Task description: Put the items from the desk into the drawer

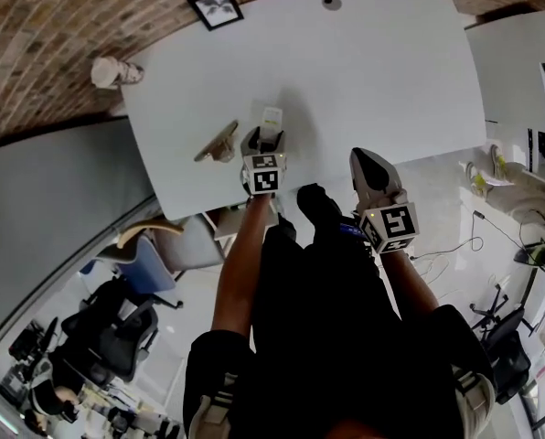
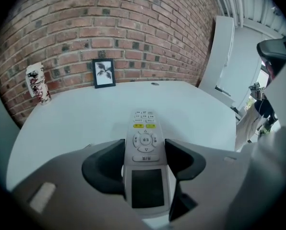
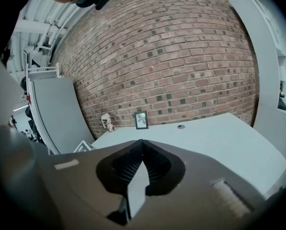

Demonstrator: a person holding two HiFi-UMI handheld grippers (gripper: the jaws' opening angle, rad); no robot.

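Observation:
A white remote control [image 2: 144, 143] with yellow buttons and a dark screen lies between the jaws of my left gripper [image 2: 144, 150], whose pads press on its two sides. It is held off the white desk [image 1: 373, 71]. In the head view the remote [image 1: 271, 117] sticks out past the left gripper [image 1: 263, 140] over the desk's near part. My right gripper [image 1: 368, 167] hovers at the desk's front edge; in the right gripper view its jaws [image 3: 142, 145] meet at the tips with nothing between them.
A framed leaf picture [image 1: 216, 5] stands at the back of the desk against the brick wall. A patterned cup [image 1: 108, 71] sits at the far left corner. A small wooden piece [image 1: 219, 143] lies left of the left gripper. Office chairs [image 1: 154, 254] stand below the desk's edge.

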